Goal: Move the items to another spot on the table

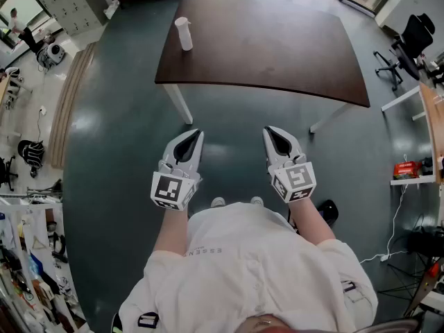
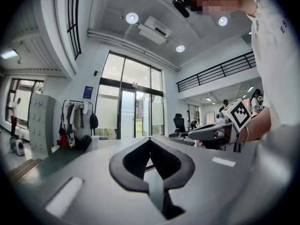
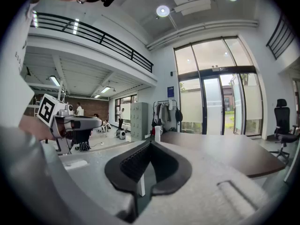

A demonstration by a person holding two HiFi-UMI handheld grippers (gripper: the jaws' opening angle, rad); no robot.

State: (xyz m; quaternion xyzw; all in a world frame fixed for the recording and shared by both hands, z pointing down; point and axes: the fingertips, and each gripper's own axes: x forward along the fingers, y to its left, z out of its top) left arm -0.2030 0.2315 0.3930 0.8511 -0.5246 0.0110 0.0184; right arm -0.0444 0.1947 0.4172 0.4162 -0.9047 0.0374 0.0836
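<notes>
A white cylindrical bottle stands upright near the left end of a dark brown table. It also shows in the right gripper view as a small white bottle on the table ahead. My left gripper and right gripper are held side by side over the grey floor, short of the table's near edge. Both are shut with the tips meeting and nothing between them. In its own view the left gripper points toward the table, and the right gripper shows at its right.
A black office chair and a white desk stand at the right, with a red box on a shelf below. A wooden strip runs along the floor at left. A clothes rack and grey lockers stand beyond the table.
</notes>
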